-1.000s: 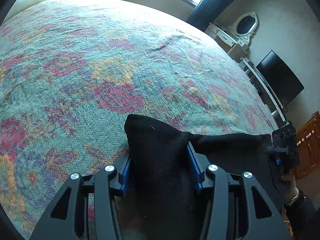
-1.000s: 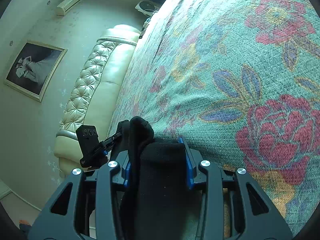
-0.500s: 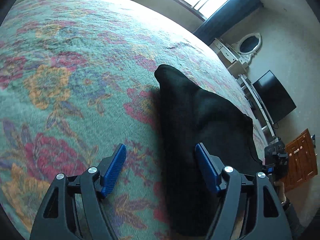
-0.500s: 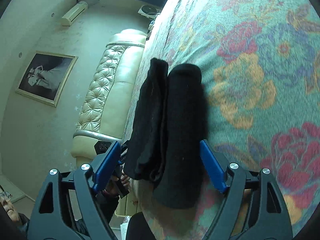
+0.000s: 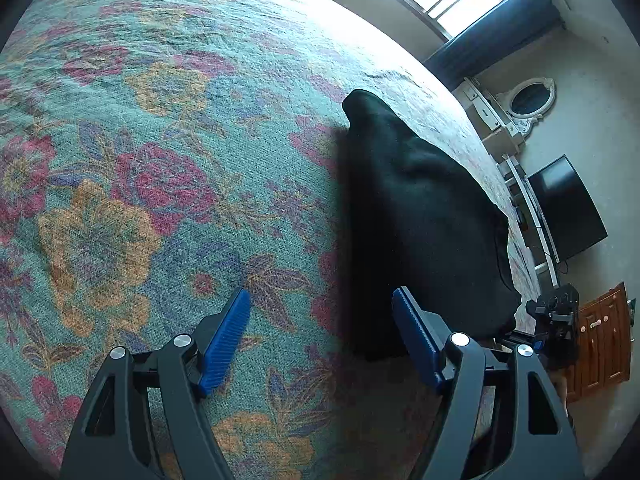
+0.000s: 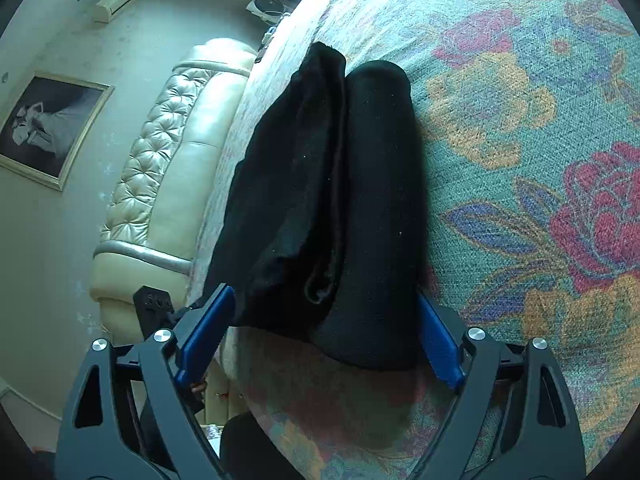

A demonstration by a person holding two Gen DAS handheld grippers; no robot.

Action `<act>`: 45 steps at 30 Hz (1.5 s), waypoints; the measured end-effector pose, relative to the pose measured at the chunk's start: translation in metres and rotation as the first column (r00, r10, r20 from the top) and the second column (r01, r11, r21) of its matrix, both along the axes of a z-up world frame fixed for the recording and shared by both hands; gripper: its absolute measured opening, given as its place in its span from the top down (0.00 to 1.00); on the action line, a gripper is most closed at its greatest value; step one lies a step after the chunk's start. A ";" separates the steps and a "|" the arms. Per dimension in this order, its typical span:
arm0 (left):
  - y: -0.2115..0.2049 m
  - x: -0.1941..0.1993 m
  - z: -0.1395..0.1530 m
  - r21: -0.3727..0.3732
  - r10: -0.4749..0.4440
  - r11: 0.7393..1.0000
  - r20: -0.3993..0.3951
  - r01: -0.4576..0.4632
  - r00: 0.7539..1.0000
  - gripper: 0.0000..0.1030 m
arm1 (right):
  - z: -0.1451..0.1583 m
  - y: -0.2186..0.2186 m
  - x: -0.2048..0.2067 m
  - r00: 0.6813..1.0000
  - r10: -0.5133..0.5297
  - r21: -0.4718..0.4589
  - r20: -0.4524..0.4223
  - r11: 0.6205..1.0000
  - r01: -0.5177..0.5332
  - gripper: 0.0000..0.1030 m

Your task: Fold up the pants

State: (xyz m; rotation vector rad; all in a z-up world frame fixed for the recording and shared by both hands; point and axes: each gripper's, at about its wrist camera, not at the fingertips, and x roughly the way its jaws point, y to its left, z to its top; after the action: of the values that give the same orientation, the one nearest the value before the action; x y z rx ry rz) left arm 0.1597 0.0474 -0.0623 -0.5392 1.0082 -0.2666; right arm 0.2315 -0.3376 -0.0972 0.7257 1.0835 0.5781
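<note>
The black pants [image 5: 420, 208] lie folded in a long bundle on the floral bedspread [image 5: 140, 140]. My left gripper [image 5: 320, 294] stands open just short of the bundle's near end, and only the bedspread shows between its blue pads. The cloth lies beside its right finger. In the right wrist view the pants [image 6: 352, 184] show two folded layers side by side. My right gripper [image 6: 324, 292] straddles their near end; its jaws are closing, and the pads do not visibly squeeze the cloth. Each view shows the other gripper at the bed's edge: the right [image 5: 556, 312], the left [image 6: 152, 304].
A cream tufted headboard [image 6: 160, 160] runs along the bed's left side, under a framed picture [image 6: 44, 124]. Beyond the bed's right edge stand a dresser with an oval mirror [image 5: 528, 100], a black TV [image 5: 568, 208] and a wooden cabinet [image 5: 600, 344].
Both grippers were shut on the black cloth a second ago. They have let go and drawn back, and the pants now lie on the bed in front of them.
</note>
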 end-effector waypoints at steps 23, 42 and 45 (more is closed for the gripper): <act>-0.039 -0.001 -0.027 -0.162 -0.171 0.969 0.098 0.185 0.980 0.47 | -0.020 -0.034 0.000 0.999 0.046 0.086 -0.008 0.995 -0.045 0.66; -0.039 -0.010 -0.015 -0.020 -0.157 0.987 0.150 0.162 0.976 0.24 | -0.027 -0.101 -0.026 0.997 -0.070 0.190 -0.032 0.979 0.074 0.74; -0.042 -0.012 -0.011 0.031 -0.134 0.991 0.144 0.131 0.980 0.20 | -0.027 -0.114 -0.038 0.995 -0.092 0.186 -0.035 0.978 0.097 0.74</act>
State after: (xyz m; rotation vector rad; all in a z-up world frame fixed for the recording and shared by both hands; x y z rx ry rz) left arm 0.1477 0.0050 -0.0736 -0.4275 0.9051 -0.4082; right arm 0.1940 -0.4514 -0.1241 0.9470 1.0215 0.5955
